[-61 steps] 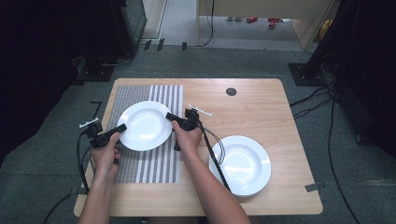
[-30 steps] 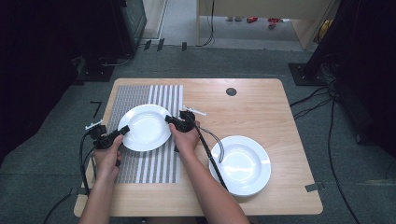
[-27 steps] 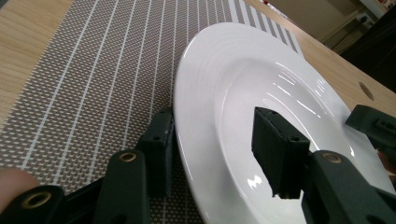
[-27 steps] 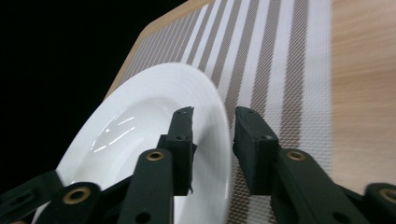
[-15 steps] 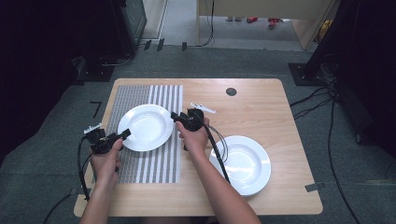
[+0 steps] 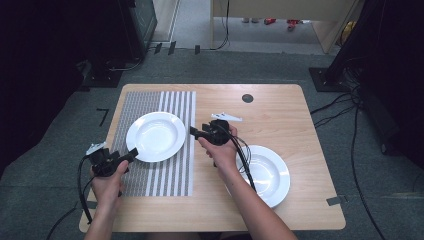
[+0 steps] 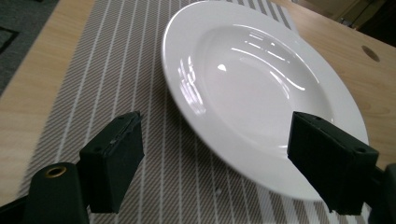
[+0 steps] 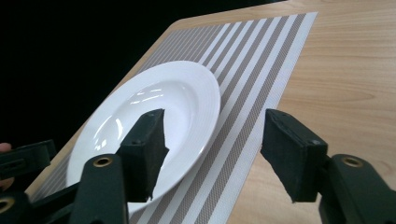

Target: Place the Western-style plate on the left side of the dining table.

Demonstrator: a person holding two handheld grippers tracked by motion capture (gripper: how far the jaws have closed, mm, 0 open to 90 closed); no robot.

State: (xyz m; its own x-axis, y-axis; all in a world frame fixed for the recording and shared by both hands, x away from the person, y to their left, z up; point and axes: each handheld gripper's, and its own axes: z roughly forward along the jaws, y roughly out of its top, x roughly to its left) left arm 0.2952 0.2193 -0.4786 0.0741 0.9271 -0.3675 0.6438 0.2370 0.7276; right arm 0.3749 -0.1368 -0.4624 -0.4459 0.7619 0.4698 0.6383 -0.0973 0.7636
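My left gripper (image 6: 131, 152) and right gripper (image 6: 194, 131) both stand released, jaws spread, just off opposite rims of the round white ceramic plate (image 6: 155, 136) resting on the grey striped woven placemat (image 6: 165, 175). To regrip well, I judge each rim must sit centred between its jaws, closing evenly; the second white plate (image 6: 272, 176) lies well apart on the wooden worktop (image 6: 280, 110).

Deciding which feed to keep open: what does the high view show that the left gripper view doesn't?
High view alone: a second white round plate on the bare wooden table by the person's right forearm, the right gripper, and both hands. Left gripper view alone: a close look along the left gripper, its jaws wide open and empty, just short of the near rim. Both share: the white round plate on the grey striped placemat, and the table's dark round hole.
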